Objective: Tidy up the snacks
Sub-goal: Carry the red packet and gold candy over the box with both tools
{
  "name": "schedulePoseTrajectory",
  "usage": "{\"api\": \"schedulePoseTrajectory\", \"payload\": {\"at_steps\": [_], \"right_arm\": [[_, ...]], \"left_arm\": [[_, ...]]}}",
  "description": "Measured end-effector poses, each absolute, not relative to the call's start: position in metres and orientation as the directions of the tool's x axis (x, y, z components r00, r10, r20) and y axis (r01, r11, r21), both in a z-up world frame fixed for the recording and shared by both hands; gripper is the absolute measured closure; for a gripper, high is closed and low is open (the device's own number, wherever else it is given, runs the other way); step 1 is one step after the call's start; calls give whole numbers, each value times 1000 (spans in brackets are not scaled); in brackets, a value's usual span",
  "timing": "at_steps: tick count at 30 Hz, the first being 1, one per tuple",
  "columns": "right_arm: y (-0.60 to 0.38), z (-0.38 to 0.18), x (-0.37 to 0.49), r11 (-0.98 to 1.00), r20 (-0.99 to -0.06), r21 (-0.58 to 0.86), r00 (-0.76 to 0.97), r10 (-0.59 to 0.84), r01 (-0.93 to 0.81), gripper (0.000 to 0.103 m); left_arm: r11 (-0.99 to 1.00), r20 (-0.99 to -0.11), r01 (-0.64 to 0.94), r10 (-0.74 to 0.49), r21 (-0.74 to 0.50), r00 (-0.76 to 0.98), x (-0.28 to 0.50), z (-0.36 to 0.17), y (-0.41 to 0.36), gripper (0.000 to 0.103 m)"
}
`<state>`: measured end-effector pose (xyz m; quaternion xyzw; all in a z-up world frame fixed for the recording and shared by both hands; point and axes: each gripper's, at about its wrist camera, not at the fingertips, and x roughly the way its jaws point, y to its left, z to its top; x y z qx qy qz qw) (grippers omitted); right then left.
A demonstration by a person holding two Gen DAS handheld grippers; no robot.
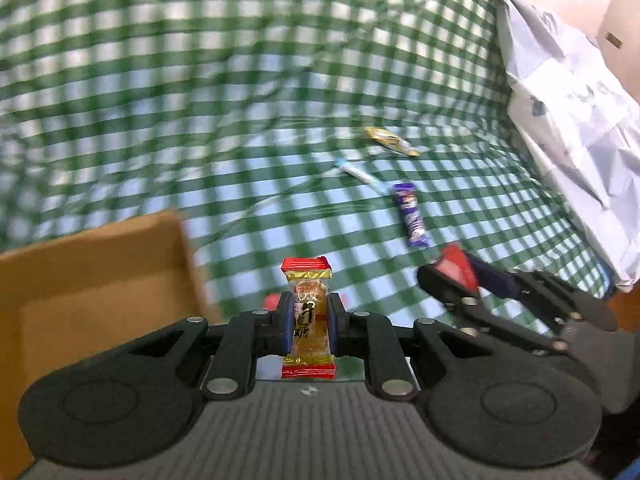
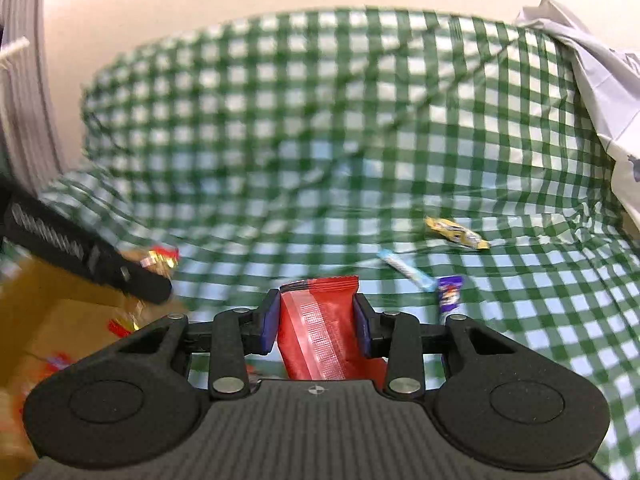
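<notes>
Left hand-held gripper (image 1: 309, 322): pinched on small amber candy in red-ended clear wrapper (image 1: 307, 312); thin hold, slip judged possible.
Right hand-held gripper (image 2: 316, 322): clamped on red foil snack packet (image 2: 318, 332).
Brown cardboard box (image 1: 92, 280): lower left; drop could be missed.

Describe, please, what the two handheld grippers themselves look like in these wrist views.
Both look alike. The left gripper and the right gripper are matte black plastic, each with two linkage arms pinned by silver rivets, round black discs at the outer corners and a ribbed dark grey deck bearing a small crosshair mark. The fingers carry blue pads. No cables, hands or sleeves show.
</notes>
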<state>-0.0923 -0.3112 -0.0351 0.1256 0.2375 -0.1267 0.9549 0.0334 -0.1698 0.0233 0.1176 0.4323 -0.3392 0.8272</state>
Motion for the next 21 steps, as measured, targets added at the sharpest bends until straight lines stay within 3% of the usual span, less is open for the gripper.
{"api": "schedulePoseTrajectory", "payload": {"at_steps": [12, 21], "right_arm": [[-157, 32, -164, 965, -476, 253, 877, 59, 72, 63], [-73, 45, -206, 978, -501, 208, 856, 129, -25, 63]], "left_arm": [[869, -796, 492, -326, -40, 511, -49, 54, 22, 85], [881, -755, 471, -344, -54, 558, -103, 61, 84, 85]]}}
